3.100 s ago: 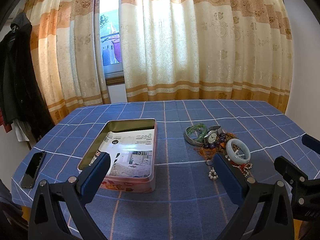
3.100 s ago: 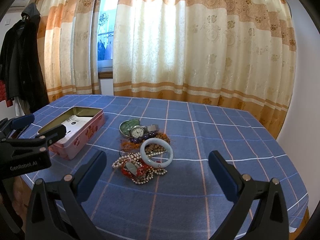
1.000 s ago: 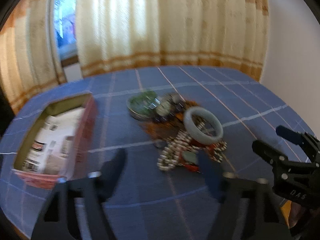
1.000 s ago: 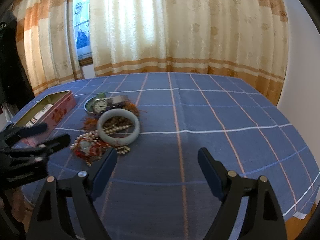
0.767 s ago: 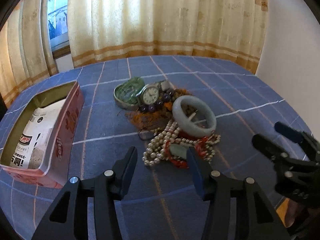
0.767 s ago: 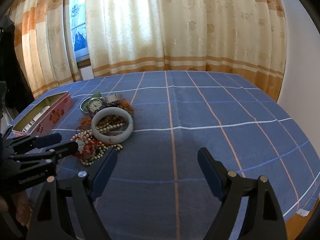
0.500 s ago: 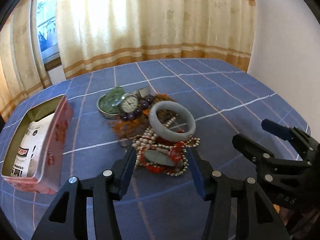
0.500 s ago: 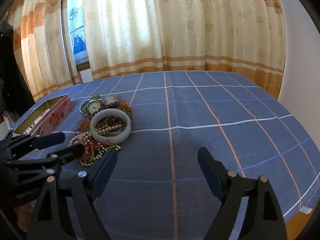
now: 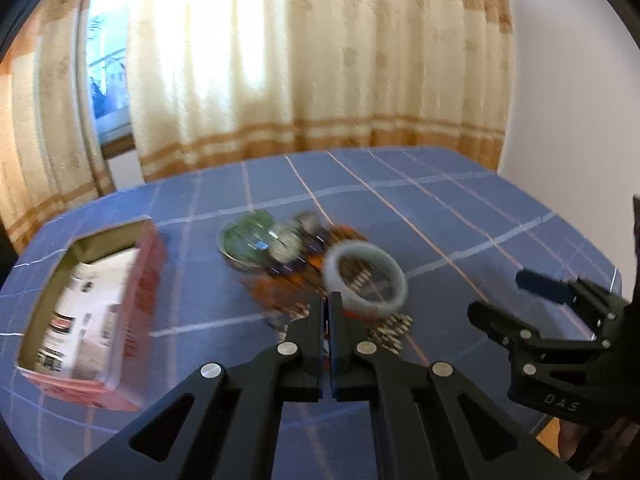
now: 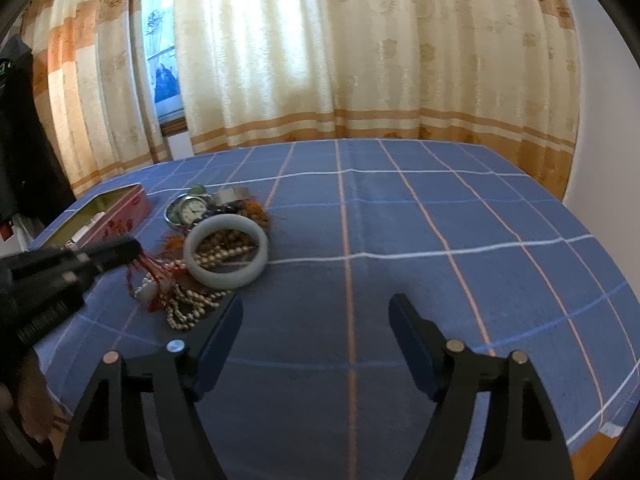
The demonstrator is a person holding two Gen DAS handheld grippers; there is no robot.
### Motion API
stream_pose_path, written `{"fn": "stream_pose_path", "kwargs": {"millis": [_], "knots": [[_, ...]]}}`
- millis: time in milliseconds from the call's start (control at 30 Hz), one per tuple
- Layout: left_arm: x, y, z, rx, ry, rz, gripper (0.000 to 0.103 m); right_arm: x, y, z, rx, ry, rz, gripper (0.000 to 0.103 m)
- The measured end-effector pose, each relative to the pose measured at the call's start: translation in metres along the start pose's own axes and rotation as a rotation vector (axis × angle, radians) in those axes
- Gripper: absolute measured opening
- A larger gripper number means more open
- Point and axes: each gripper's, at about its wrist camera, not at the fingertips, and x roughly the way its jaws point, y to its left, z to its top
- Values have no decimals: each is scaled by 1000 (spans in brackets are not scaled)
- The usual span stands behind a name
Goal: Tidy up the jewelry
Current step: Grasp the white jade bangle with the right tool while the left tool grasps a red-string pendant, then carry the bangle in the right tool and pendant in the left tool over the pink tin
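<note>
A jewelry pile lies on the blue checked tablecloth (image 10: 400,220): a pale jade bangle (image 10: 224,278) (image 9: 362,307), a wristwatch (image 10: 192,209) over a green dish, a pearl strand (image 10: 188,312) and orange beads. My left gripper (image 9: 326,300) (image 10: 134,248) is at the pile's near edge, shut on a red cord necklace (image 10: 146,270) whose strands rise to its tips. A pink tin box (image 9: 148,256) (image 10: 120,212) stands open to the left. My right gripper (image 10: 316,308) (image 9: 500,294) hovers right of the pile, its jaws closing with nothing between them.
Patterned curtains (image 10: 360,60) and a window (image 10: 160,60) back the table. A white wall (image 9: 568,100) stands on the right. Dark clothes (image 10: 20,140) hang at far left. The cloth right of the pile is bare, and the table's near right edge (image 10: 592,440) is close.
The left jaws went from partly open to shut at the pile's near edge, and the red cord now lifts with them. The right jaws stand slightly narrower.
</note>
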Motion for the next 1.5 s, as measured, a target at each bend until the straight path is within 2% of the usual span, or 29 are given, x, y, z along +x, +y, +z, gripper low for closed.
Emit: {"fn": "stream_pose_path", "kwargs": {"millis": [167,333,467,533,767,800,867,900,1067,1500], "knots": [[-20,27,13,-54,-58,24,0,11,10,15,-22,28,49,74],[-29,42,23,-77,-100,37,0,37,20,32,-53,95,63,59],[-29,52,26,-94,-112,41,0,58,24,41,-68,147,55,50],[-29,58,27,-100,-122,41,0,66,25,43,-71,173,53,40],[-24,67,32,-109,-132,35,0,91,23,46,-62,259,76,34],[-22,67,31,-111,-129,34,0,94,22,46,-59,274,82,30],[-20,70,29,-118,-120,27,0,95,21,47,-53,278,96,15],[-20,71,28,-120,-119,26,0,95,21,47,-51,280,106,13],[-25,74,28,-123,-127,29,0,83,17,48,-20,230,122,12],[-40,87,38,-120,-170,64,0,60,25,73,-36,127,114,13]]}}
